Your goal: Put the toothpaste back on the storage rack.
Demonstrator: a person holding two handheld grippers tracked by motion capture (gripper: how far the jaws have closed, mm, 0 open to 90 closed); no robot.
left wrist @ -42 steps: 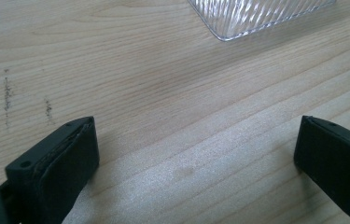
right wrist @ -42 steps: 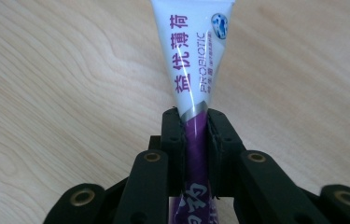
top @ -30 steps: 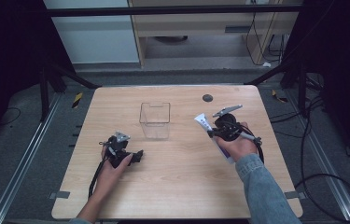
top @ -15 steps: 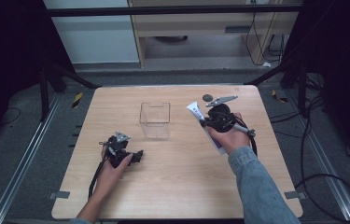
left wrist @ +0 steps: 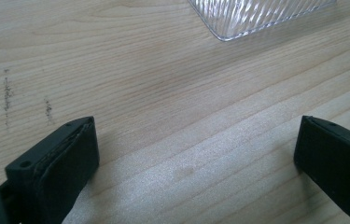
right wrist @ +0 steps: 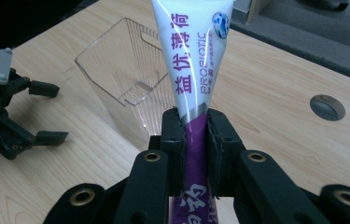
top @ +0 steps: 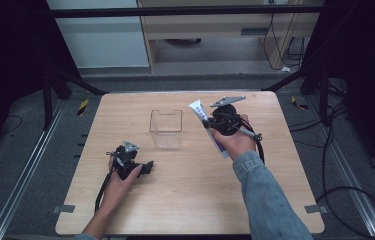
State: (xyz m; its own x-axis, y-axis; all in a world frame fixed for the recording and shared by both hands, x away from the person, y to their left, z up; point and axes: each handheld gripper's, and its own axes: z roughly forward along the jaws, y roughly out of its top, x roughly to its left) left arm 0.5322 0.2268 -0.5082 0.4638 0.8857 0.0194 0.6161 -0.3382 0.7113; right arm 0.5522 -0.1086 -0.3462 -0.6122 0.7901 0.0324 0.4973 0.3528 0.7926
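Right gripper (top: pixel 209 124), right of centre in the high view, clamps a toothpaste tube (right wrist: pixel 193 56) with both jaws tight on its lower purple band. In the high view the tube's long axis runs diagonally: flat crimped end toward upper left, the other end lower right under the hand. It is held above the wooden table (top: pixel 185 200), just right of the clear plastic box (top: pixel 165 129). Tube body white above, purple below. Legible print: "PROBIOTIC" plus Chinese characters and 1 small round blue emblem.

Left gripper (top: pixel 145 167), lower left, rests on the table, jaws wide apart, nothing between them.
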